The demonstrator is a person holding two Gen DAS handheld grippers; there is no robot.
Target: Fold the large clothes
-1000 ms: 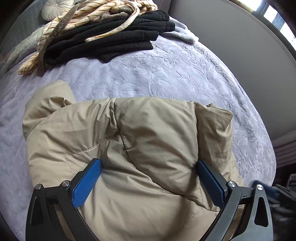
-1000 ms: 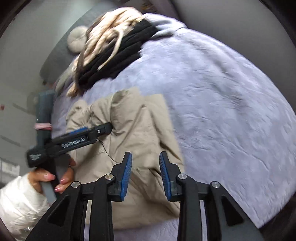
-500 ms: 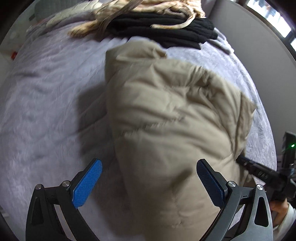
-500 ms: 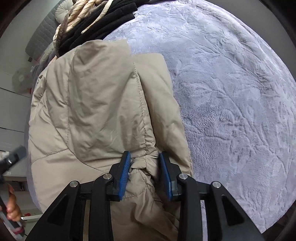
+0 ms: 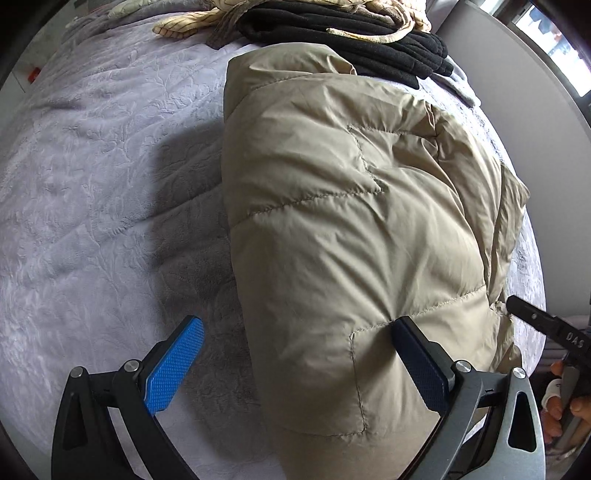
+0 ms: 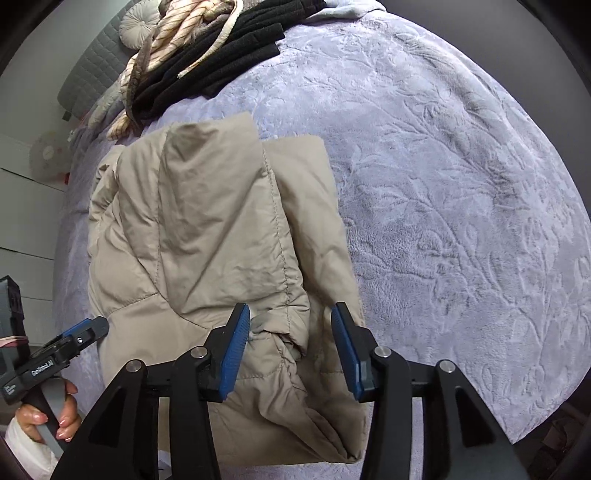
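- Lavender bedspread [image 6: 443, 184] with an embossed leaf pattern covers one bed and fills most of both views; a grey quilted headboard [image 6: 92, 70] stands at its far end.
- One beige puffer jacket [image 5: 351, 221] lies folded on the spread, near the front edge. Its long axis runs from the near edge away toward the headboard, with the narrower folded end farthest off.
- One heap of other clothes sits beyond the jacket: black garments [image 6: 221, 66] under a cream striped one [image 6: 173, 37], with one round white cushion [image 6: 138, 22] beside them.
- Two grippers are in view, both pitched steeply down at the bed.
- Left gripper [image 5: 295, 358] hangs over the jacket's near left side, jaws wide apart: one blue pad over bare bedspread, the other resting on the fabric, nothing pinched.
- Right gripper [image 6: 290, 350] straddles a bunched fold at the jacket's near right corner. Its jaws have just been opening; the fold sits between the pads, which stand off it and no longer squeeze.
- One hand [image 6: 48, 421] with a white sleeve wraps the left gripper's handle at the frame's lower left.
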